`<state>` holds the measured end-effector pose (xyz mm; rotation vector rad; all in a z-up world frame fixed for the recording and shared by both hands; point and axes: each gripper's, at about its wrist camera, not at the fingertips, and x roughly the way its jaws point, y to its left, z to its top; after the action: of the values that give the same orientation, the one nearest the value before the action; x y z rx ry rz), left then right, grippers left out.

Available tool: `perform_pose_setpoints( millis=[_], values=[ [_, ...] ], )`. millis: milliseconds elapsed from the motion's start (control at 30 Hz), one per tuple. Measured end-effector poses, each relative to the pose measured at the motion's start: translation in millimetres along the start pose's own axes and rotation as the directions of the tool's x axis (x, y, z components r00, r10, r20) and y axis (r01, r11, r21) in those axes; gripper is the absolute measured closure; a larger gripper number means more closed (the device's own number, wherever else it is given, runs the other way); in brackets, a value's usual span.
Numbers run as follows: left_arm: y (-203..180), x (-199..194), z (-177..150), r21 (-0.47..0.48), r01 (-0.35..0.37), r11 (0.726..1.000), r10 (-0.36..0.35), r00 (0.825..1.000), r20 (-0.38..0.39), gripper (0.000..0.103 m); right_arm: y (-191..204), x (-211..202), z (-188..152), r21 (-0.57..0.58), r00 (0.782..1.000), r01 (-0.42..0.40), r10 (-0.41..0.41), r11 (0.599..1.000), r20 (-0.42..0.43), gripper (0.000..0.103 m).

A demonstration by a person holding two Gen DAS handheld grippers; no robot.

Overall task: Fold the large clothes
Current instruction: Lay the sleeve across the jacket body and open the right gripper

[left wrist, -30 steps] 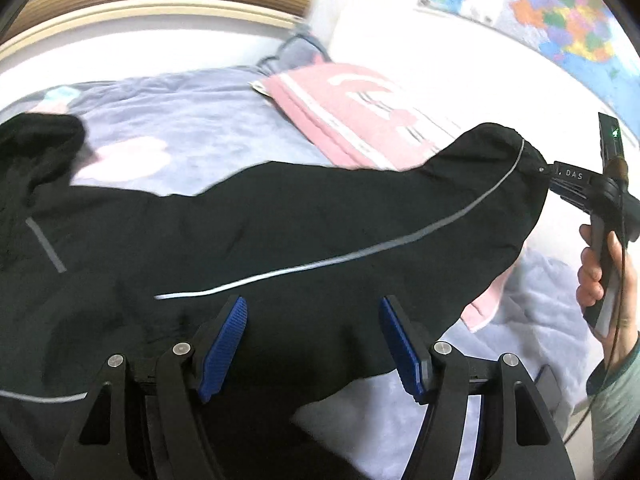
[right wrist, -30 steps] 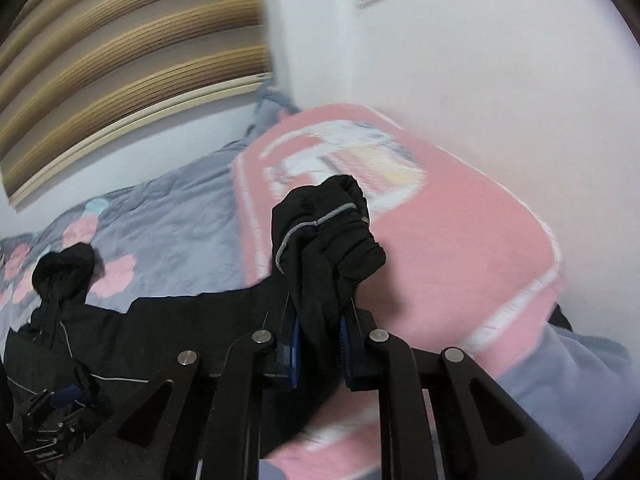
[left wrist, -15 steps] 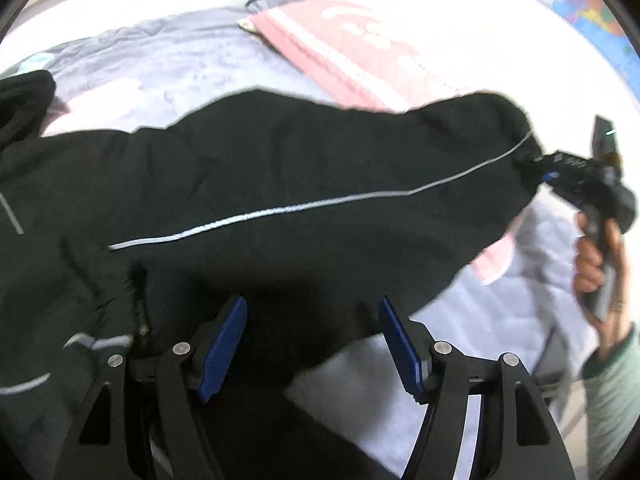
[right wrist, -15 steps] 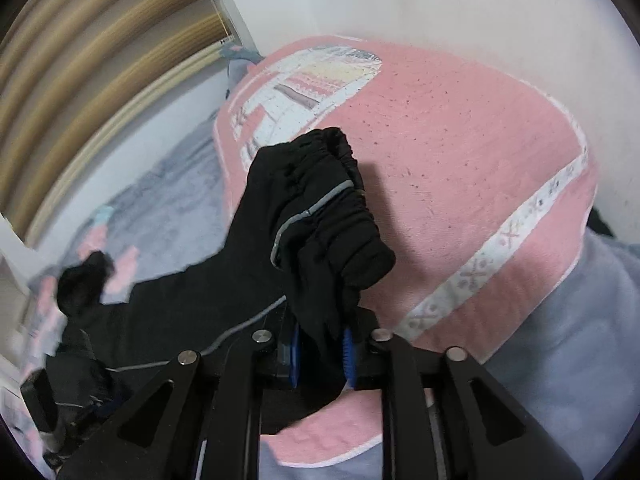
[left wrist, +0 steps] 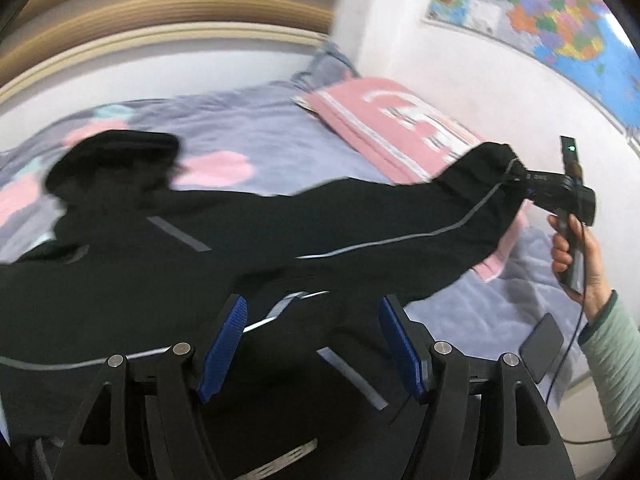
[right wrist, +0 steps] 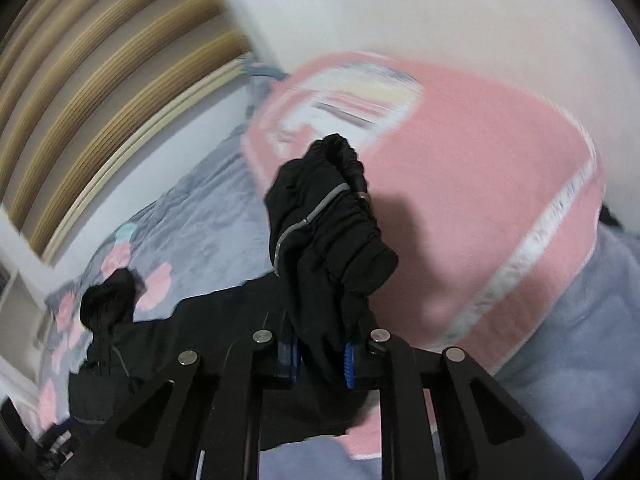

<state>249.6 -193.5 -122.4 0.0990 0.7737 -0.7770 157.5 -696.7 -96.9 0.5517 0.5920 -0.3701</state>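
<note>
The black jacket [left wrist: 168, 280] lies spread on the bed [left wrist: 248, 136], not folded yet. Only one sleeve [right wrist: 328, 232] is lifted, so nearly all the folding is left, I think.

The right gripper [right wrist: 320, 364] has its fingers pressed together, pinching the sleeve's cuff. The left gripper [left wrist: 312, 344] has its fingers spread wide over the jacket, holding nothing.

The left view shows the whole sleeve stretched out toward 3 o'clock, the person's hand [left wrist: 572, 252], a map [left wrist: 552, 12] at 1 o'clock and a phone [left wrist: 540, 348]. The right view shows the cuff close up, in front of a pink blanket [right wrist: 480, 200], and the hood [right wrist: 108, 300] at 9 o'clock.
</note>
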Motion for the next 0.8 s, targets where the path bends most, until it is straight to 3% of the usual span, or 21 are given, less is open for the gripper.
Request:
perform_pose_setpoints(
  millis=[133,367,667,800],
  values=[
    [43.4,-43.2,-13.5,-0.083,-0.040,0.996,0.043,0.999,0.031,0.033,75.2,-20.0,-8.6,-0.145,0.999,0.018,-0.011,0.989,0.048,0.085],
    [101.6,-94.9,-43.0,-0.166,-0.104,0.981,0.116,0.991,0.063,0.033,224.2,-44.7,-38.2,-0.354,0.994,-0.078,0.099,0.932,0.043,0.085],
    [168.2,-145.7,-84.8,-0.268,-0.137,0.954,0.166,0.982,0.089,0.033,406.9,-32.8,-134.4,-0.554,0.972,-0.234,0.198,0.799,-0.125,0.085],
    [188.6,-155.9,-104.6,-0.297,-0.153,0.942,0.182,0.980,0.074,0.033,462.2,-6.3,-196.4,-0.593,0.943,-0.327,0.217,0.736,-0.251,0.085]
  ],
)
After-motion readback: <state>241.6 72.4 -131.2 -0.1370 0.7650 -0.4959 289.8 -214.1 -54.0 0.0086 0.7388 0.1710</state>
